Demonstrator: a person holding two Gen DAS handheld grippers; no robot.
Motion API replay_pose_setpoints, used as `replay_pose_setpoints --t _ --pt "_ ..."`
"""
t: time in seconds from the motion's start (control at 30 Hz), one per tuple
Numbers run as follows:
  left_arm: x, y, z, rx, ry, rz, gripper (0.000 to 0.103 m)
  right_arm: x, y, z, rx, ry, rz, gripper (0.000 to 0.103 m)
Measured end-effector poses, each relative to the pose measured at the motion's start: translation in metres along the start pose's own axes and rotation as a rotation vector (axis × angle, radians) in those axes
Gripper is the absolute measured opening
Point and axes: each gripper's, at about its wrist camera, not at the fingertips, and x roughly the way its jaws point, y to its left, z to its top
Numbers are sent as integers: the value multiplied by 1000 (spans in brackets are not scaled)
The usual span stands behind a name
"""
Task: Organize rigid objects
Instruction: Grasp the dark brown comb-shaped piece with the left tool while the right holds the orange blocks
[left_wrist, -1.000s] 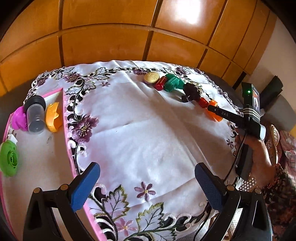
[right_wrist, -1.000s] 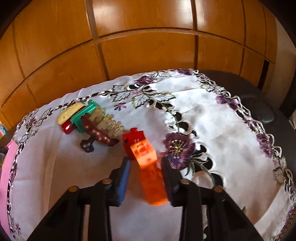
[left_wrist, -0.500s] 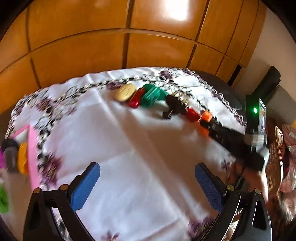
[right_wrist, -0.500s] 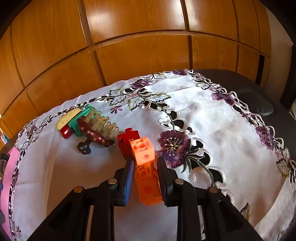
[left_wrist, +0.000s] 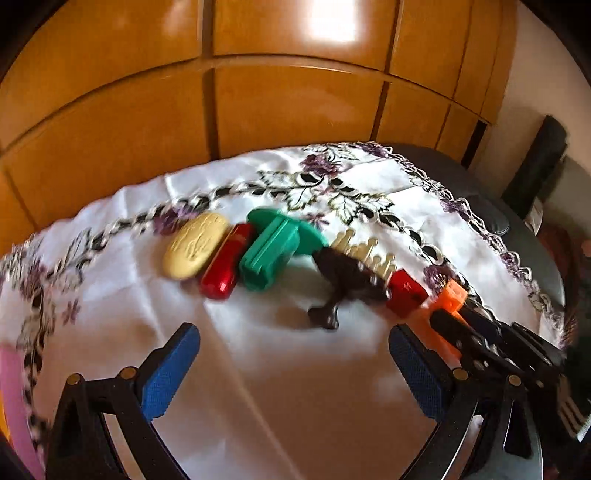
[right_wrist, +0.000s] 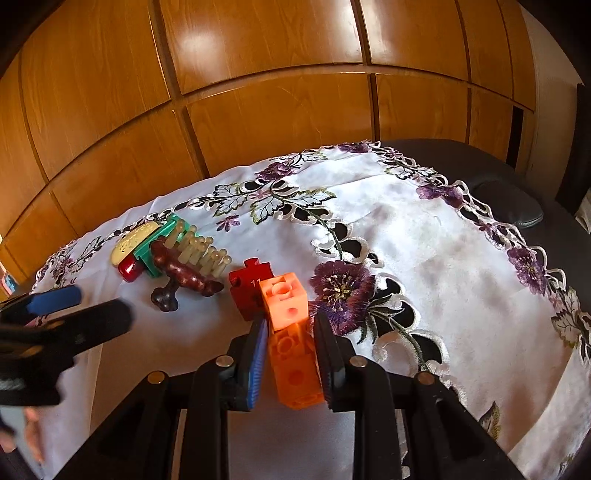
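A row of toys lies on the white embroidered cloth (left_wrist: 280, 369): a cream oval piece (left_wrist: 195, 244), a red capsule (left_wrist: 226, 266), a green plastic piece (left_wrist: 275, 251), a dark brown comb-like toy (left_wrist: 345, 280), a red puzzle block (left_wrist: 406, 293) and an orange block stack (right_wrist: 291, 336). My right gripper (right_wrist: 290, 334) is shut on the orange block stack, which rests on the cloth. My left gripper (left_wrist: 291, 365) is open and empty, hovering in front of the brown toy.
A pink tray edge (left_wrist: 14, 402) shows at the far left. Wooden cabinet panels (right_wrist: 258, 74) stand behind the table. A dark chair or cushion (right_wrist: 509, 203) lies past the cloth's right edge. The left gripper (right_wrist: 55, 314) shows at the left of the right wrist view.
My left gripper has swung right from the pink tray toward the toy row. My right gripper's jaws have closed onto the orange block stack.
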Motion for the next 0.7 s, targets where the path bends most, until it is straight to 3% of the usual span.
replay_pose_setpoints --t 0.17,0.27,0.43,0.5,0.57,0.7 --pt "17 -18 7 115 -32 -15 96 1 -3 -1 19 1 16 25" --pt "29 -27 8 185 -13 -11 81 1 -4 -1 25 -2 21 25" --pt "47 -24 7 172 60 -44 57 2 -5 -1 22 -3 19 26" --pt "46 -22 8 158 56 -56 38 2 -5 -1 25 -3 15 26" --pt "44 -21 7 162 57 -62 25 3 -5 -2 28 1 10 26" --pt "34 -19 2 152 55 -83 23 4 -5 -2 34 3 9 25"
